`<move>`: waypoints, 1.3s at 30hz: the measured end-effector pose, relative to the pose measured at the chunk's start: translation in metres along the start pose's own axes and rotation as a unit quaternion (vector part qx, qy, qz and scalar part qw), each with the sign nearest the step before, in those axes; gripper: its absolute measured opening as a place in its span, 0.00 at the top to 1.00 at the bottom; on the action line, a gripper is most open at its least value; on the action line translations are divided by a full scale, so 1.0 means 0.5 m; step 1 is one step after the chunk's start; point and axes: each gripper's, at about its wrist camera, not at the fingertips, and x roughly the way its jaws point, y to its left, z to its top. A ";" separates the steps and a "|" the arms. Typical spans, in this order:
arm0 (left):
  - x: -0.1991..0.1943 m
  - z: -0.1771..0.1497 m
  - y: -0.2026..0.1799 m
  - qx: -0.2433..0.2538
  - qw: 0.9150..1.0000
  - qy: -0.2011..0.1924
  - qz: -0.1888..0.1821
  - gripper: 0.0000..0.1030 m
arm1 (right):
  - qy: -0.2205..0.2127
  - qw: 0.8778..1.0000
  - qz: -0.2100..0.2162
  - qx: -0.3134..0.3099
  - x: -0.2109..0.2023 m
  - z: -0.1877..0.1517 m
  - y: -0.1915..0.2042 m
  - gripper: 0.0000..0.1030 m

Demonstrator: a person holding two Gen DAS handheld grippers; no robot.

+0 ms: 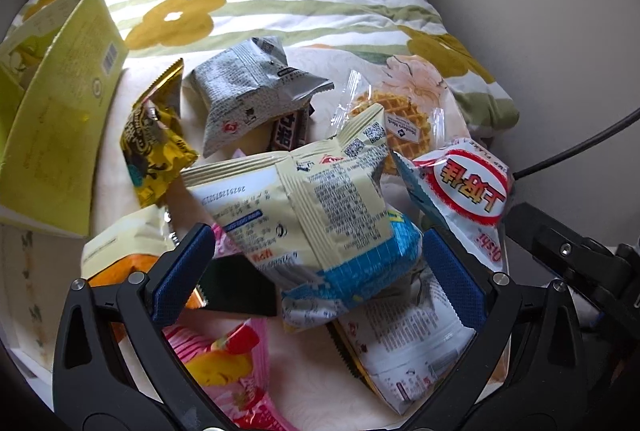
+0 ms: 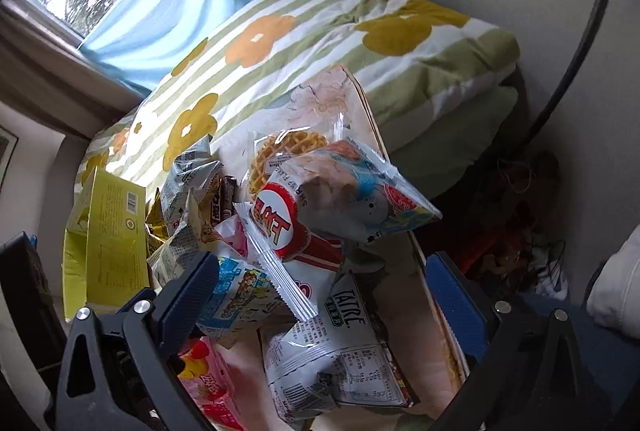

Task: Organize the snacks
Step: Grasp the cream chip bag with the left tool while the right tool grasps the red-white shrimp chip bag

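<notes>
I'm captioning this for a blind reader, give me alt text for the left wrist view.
An open left gripper hovers over a heap of snack packets on a small table. A yellow-green box stands open at the left, with a flowered quilt behind.

Snack pile, loose and overlapping on a cream surface. Top centre: cream packet [image 1: 320, 187], back side up, crumpled, lying over a blue-and-white packet [image 1: 360, 267]. Right: red-and-white shrimp-flake bag [image 1: 464, 191], tilted. Behind it: waffle in clear wrap [image 1: 394, 119], flat. Far centre: grey-white packet [image 1: 248, 91], crumpled, over a dark chocolate bar [image 1: 288, 131]. Left: gold-black pouch [image 1: 154, 147], on edge. Near: pink packet [image 1: 228, 363], white Tatre packet [image 2: 340, 347]. Yellow-green box [image 1: 60, 103] stands open at far left.
</notes>
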 end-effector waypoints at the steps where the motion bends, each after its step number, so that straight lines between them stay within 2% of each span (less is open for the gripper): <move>1: 0.007 0.003 0.002 -0.001 1.000 0.004 0.000 0.01 | 0.004 1.000 0.005 0.013 0.004 0.001 -0.005 0.00; 6: 0.033 0.011 0.014 -0.010 0.999 0.023 -0.019 0.03 | 0.015 0.996 0.028 0.080 0.019 -0.005 -0.027 0.00; 12: 0.049 0.016 0.003 0.006 0.998 0.036 -0.045 0.26 | 0.017 0.986 0.053 0.155 0.051 0.001 -0.049 0.00; 14: 0.056 0.016 0.001 0.009 0.998 0.042 -0.055 0.37 | 0.014 0.983 0.058 0.174 0.056 0.003 -0.054 0.00; 23: 0.044 0.019 0.004 0.028 0.996 0.042 -0.068 0.41 | 0.023 0.973 0.053 0.221 0.096 0.022 -0.060 0.00; 26: 0.030 0.019 0.005 0.037 0.996 0.036 -0.068 0.41 | 0.028 0.976 0.045 0.209 0.110 0.031 -0.045 0.10; 27: 0.027 0.020 0.006 0.039 0.996 0.034 -0.068 0.41 | 0.028 0.976 0.045 0.209 0.110 0.031 -0.045 0.17; 30: 0.019 0.022 0.008 0.044 0.996 0.030 -0.068 0.41 | 0.027 0.979 0.034 0.198 0.115 0.032 -0.038 0.27; 33: 0.014 0.026 0.011 0.046 0.996 0.026 -0.066 0.41 | 0.018 0.983 0.019 0.180 0.114 0.034 -0.032 0.34; 39: -0.005 0.028 0.009 0.049 0.997 0.016 -0.063 0.41 | 0.004 0.989 0.008 0.149 0.098 0.034 -0.021 0.42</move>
